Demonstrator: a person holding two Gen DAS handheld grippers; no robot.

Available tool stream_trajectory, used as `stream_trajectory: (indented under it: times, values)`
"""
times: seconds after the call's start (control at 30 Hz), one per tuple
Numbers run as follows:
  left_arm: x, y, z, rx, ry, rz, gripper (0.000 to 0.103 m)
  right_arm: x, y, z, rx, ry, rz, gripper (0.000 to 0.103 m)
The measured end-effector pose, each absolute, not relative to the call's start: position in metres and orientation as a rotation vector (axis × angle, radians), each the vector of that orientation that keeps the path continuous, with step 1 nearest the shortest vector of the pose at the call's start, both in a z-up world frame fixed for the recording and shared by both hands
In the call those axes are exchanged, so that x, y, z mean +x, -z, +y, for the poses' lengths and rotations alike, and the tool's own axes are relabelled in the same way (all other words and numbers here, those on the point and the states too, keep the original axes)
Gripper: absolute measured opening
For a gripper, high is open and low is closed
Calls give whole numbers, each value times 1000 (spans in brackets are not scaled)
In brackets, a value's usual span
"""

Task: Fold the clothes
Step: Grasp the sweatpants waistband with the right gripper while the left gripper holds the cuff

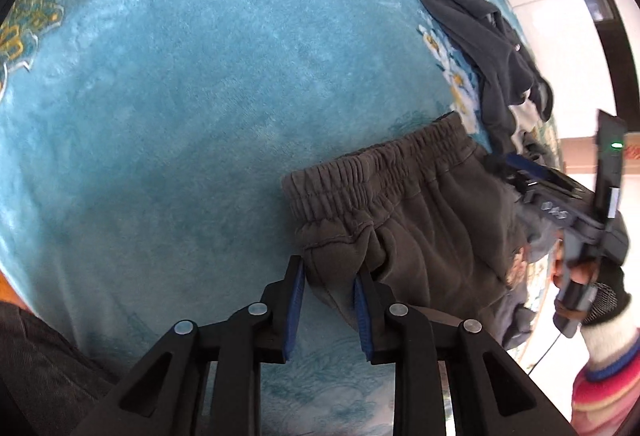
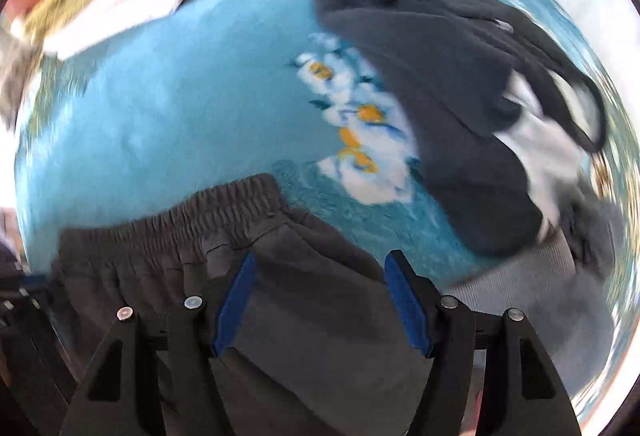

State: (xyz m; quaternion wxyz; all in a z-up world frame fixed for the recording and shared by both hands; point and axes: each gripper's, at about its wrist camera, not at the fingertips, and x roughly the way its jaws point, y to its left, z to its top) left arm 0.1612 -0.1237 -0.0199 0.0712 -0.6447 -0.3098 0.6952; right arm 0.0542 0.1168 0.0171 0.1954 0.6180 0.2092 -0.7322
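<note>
left wrist view: left gripper (image 1: 329, 278) pinching a bunched fold of the brown sweatpants (image 1: 404, 204) just under the elastic waistband (image 1: 376, 164), both blue pads (image 1: 297, 300) pressed into the cloth, jaws drawn close together. sweatpants lying on the blue carpet (image 1: 180, 108), waistband toward the upper part of the picture, legs running out at the lower right. only here visible: the right gripper seen from outside, at the right edge, held by a gloved hand (image 1: 600, 296) with a white cuff and striped sleeve (image 1: 608, 392), a small green light on its body. fingertips of that gripper hidden behind its own frame and the cloth in this view

right wrist view: right gripper (image 2: 318, 264) with jaws spread wide, hanging over the sweatpants (image 2: 304, 300), cloth seen between the blue pads (image 2: 236, 300) but not squeezed; touching the fabric or just above it, cannot tell. only here shown fully: dark grey garment (image 2: 440, 116) with a white lining heaped at the right, beside white and yellow flowers woven in the carpet (image 2: 160, 108); a light grey ribbed piece (image 2: 516, 300) under its lower end; a pale folded garment (image 2: 120, 8) at the upper left

much motion blur in the right view, so edges and the far clothes hard to make out. lower legs of the sweatpants cut off by the gripper bodies in both views
</note>
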Motion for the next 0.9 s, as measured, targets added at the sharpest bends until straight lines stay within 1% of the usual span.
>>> stream_trajectory:
  times: [0.1,0.17,0.33,0.43,0.47,0.5,0.53,0.6,0.63,0.67,0.7,0.8,0.9]
  values:
    - [162,20,-128,-1891,-2057,-1003,27,53,-5,106,1723,1958,699,68]
    - [161,20,-130,-1872,-2040,-1032,27,50,1,104,1726,1912,735,68]
    - [159,21,-133,-1844,-2019,-1062,27,43,14,108,1771,1874,708,68]
    - [157,23,-134,-1860,-2016,-1061,27,43,18,114,1803,1901,644,68]
    - [156,24,-134,-1868,-2016,-1065,27,43,19,117,1813,1913,617,65]
    - [156,25,-134,-1866,-2017,-1066,27,44,19,119,1817,1917,588,56]
    - [156,25,-134,-1864,-2019,-1068,27,45,18,122,1818,1922,555,51]
    - [155,24,-133,-1860,-2031,-1053,27,50,18,124,1820,1937,532,30]
    - [155,23,-132,-1857,-2041,-1038,24,52,17,124,1819,1954,537,26]
    - [155,22,-131,-1854,-2050,-1022,23,54,16,125,1817,1971,545,18]
    - [155,20,-130,-1853,-2059,-1006,22,55,15,126,1814,1988,550,12]
    - [156,14,-128,-1811,-2082,-987,18,52,-8,132,1750,2086,490,9]
    - [162,-5,-141,-1612,-2136,-1060,16,42,-43,135,1651,2186,445,9]
